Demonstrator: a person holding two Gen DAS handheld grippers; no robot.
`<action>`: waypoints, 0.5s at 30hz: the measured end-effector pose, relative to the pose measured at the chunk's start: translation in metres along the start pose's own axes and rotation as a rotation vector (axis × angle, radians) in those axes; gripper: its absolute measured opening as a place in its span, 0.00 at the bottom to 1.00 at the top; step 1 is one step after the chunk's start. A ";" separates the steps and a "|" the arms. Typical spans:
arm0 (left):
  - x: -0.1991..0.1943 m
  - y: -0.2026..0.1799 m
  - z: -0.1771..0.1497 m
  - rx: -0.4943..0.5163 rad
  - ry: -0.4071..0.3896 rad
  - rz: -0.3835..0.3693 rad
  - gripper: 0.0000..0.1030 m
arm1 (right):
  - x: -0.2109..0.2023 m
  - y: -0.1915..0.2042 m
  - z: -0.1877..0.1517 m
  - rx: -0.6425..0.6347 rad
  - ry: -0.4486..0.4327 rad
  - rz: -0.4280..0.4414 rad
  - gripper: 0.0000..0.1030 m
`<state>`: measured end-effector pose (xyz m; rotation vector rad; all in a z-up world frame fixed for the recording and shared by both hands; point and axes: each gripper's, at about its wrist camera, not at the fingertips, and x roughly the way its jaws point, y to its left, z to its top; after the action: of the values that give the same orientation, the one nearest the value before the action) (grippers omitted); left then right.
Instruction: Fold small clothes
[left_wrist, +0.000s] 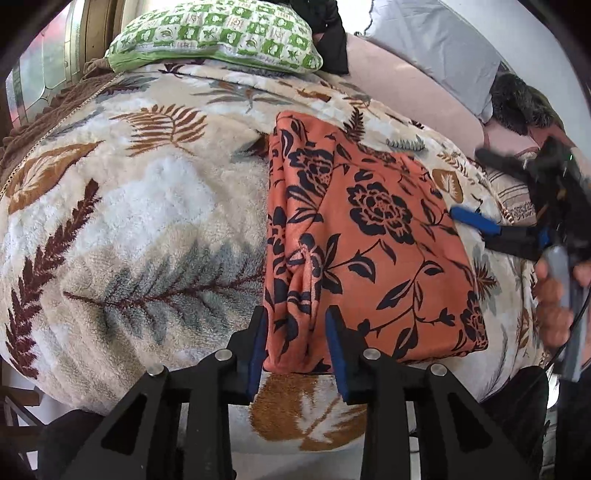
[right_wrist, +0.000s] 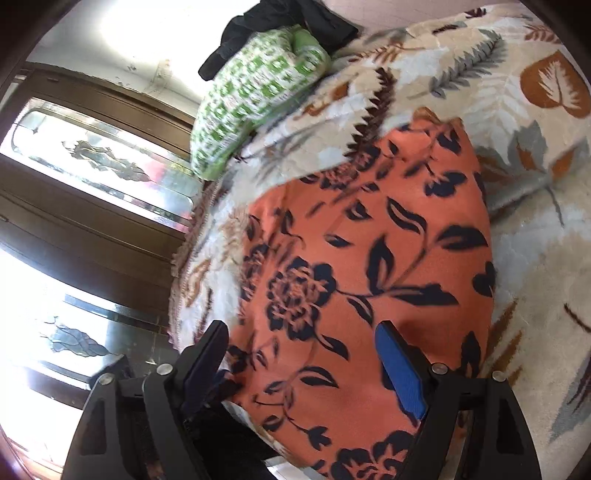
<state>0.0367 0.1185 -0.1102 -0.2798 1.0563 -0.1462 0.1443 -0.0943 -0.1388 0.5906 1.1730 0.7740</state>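
An orange cloth with a black flower print (left_wrist: 373, 243) lies folded into a rectangle on a leaf-patterned blanket (left_wrist: 129, 221). My left gripper (left_wrist: 295, 332) is open, its blue-padded fingers standing either side of the cloth's near left folded edge. My right gripper (left_wrist: 476, 218) shows at the cloth's right edge, held by a hand. In the right wrist view the right gripper (right_wrist: 306, 354) is open wide over the same cloth (right_wrist: 369, 258), one blue pad (right_wrist: 402, 373) above the fabric.
A green-and-white checked pillow (left_wrist: 218, 33) and dark clothing (left_wrist: 328, 29) lie at the far end of the bed. A grey pillow (left_wrist: 436, 44) and pink sheet (left_wrist: 406, 88) lie to the right. A wooden glazed door (right_wrist: 92, 184) stands beside the bed.
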 end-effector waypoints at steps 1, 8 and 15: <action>0.009 0.002 0.001 -0.005 0.020 0.018 0.31 | 0.002 0.007 0.011 0.011 0.003 0.038 0.82; 0.017 0.013 -0.004 -0.053 0.029 -0.028 0.32 | 0.117 0.056 0.068 0.097 0.259 0.259 0.81; 0.019 0.019 -0.002 -0.051 0.027 -0.043 0.33 | 0.197 0.003 0.096 0.335 0.160 0.189 0.78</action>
<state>0.0440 0.1314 -0.1328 -0.3480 1.0824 -0.1625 0.2731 0.0624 -0.2231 0.9411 1.4222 0.8003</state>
